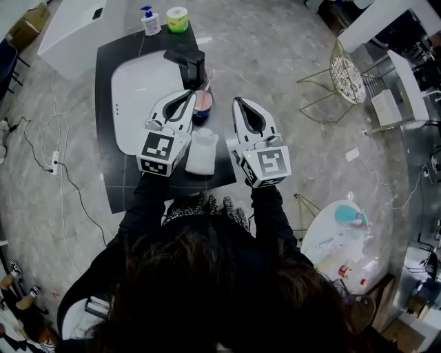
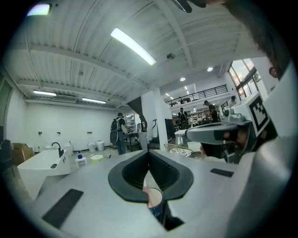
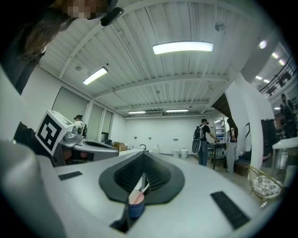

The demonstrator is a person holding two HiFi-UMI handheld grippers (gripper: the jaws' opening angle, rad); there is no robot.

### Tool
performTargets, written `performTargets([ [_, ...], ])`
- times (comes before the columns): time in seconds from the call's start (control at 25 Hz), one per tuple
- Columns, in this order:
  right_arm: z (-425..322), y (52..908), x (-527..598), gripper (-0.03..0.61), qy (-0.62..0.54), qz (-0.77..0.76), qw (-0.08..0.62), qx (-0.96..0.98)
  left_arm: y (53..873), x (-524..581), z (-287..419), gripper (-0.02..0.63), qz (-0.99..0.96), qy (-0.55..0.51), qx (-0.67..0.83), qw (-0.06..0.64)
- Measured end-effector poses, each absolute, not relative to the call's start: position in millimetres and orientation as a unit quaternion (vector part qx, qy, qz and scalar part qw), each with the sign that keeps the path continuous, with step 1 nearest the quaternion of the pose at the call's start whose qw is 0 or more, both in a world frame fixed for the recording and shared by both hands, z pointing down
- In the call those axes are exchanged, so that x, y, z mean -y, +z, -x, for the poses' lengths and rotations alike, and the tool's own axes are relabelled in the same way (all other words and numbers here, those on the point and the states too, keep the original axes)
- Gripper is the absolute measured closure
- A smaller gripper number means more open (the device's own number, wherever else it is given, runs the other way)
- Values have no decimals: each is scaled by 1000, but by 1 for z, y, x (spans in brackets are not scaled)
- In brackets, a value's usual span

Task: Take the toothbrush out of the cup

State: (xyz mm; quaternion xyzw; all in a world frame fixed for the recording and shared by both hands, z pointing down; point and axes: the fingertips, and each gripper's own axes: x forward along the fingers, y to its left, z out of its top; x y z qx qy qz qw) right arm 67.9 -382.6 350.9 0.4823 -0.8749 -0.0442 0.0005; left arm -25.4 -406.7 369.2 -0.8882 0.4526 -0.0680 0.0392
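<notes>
Black ribbed pads (image 2: 135,173) of left gripper (image 1: 190,93) are pressing together, gripping nothing | right gripper (image 1: 238,103) is likewise sitting closed, empty | slim toothbrush (image 3: 144,188) is leaning inside round blue cup (image 1: 202,104) with pink lining, just beyond left gripper's tips | cup is sitting on dark counter (image 1: 110,172), right of glossy white basin (image 1: 134,96)

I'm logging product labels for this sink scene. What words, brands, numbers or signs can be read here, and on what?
No text here is readable.
Pump bottle: blue label, too small to read.
Green round tub: print too small to read.
Cup: faint mark on its blue side, blurred.
Cubes on the left tongs and right tongs: black-and-white square markers, no letters.
</notes>
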Motion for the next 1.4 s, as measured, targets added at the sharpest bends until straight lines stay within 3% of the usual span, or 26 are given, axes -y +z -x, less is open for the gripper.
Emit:
performTargets([
  [0.4, -69, 356, 413, 575, -42, -500, 8, 865, 411, 443, 17, 604, 915, -112, -385, -47],
  [0.52, -72, 360, 419, 574, -34, -505, 9, 862, 421, 450, 14, 592, 917, -126, -374, -52],
  [0.6, -72, 362, 424, 574, -31, -506, 10, 862, 424, 456, 13, 535, 920, -130, -368, -48],
  [0.76, -73, 367, 433, 574, -21, -512, 11, 858, 437, 466, 8, 489, 923, -148, -351, -49],
  [1.4, -77, 386, 449, 574, -1, -521, 29, 853, 501, 498, -19, 488, 921, -274, -271, -60],
])
